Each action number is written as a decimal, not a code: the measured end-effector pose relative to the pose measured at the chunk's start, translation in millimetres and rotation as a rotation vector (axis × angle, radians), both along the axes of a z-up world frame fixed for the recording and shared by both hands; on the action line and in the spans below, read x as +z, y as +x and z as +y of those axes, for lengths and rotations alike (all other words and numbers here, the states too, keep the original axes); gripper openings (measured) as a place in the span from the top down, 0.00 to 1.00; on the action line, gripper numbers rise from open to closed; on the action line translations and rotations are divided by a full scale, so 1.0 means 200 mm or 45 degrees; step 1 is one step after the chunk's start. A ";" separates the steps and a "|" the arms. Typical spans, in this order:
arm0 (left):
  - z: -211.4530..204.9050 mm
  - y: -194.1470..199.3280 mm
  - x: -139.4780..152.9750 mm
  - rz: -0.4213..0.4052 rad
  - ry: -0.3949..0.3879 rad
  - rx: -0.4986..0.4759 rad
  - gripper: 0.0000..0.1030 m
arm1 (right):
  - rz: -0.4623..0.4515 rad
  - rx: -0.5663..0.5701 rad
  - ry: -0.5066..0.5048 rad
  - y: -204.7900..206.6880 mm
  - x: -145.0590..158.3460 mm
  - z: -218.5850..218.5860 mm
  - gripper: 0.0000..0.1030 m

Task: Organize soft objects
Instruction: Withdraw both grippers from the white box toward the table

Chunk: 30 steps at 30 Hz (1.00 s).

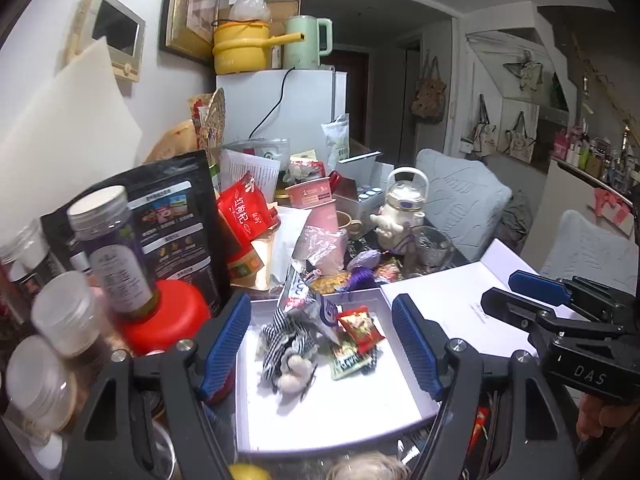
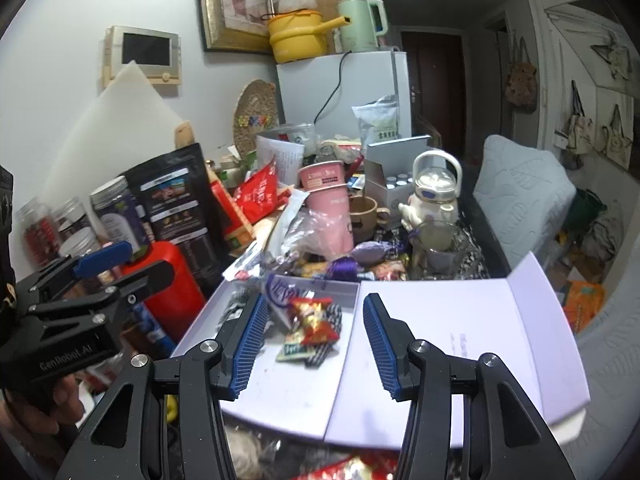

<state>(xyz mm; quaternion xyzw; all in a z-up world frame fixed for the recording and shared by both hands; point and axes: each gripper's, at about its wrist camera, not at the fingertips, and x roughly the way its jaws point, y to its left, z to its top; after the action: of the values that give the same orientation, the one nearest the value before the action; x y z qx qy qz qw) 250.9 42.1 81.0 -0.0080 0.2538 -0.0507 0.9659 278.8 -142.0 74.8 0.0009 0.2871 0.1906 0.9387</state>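
the red jar (image 1: 164, 316) stands at far left. beside it, the left gripper (image 1: 320, 344) hangs half-open and empty above the white box (image 1: 336, 412), where a striped soft toy (image 1: 286, 344) and snack packets (image 1: 358, 326) lie. the right gripper (image 2: 314, 344) hovers narrower, also empty.

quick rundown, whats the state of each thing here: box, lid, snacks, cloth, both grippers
white box: open, holding items
box lid: flipped open, lying flat beside the box
red snack packet: inside box
black-and-white cloth: inside box, crumpled
left gripper: open, empty
right gripper: open, empty
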 end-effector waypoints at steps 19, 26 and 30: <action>0.01 -0.56 -0.03 0.019 -0.015 -0.084 0.29 | 0.027 -0.047 0.013 -0.65 -0.08 -0.05 0.51; -0.04 -0.66 -0.09 0.052 -0.018 -0.153 0.29 | 0.099 -0.076 0.038 -0.80 -0.20 -0.10 0.51; -0.09 -0.67 -0.16 0.093 -0.042 -0.196 0.29 | 0.144 -0.101 0.044 -0.86 -0.27 -0.14 0.51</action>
<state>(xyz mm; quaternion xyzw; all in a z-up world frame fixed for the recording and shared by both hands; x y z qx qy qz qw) 116.2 23.9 49.3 -0.0061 0.2879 -0.1286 0.9490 107.4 -170.8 19.9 0.0393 0.3362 0.1578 0.9276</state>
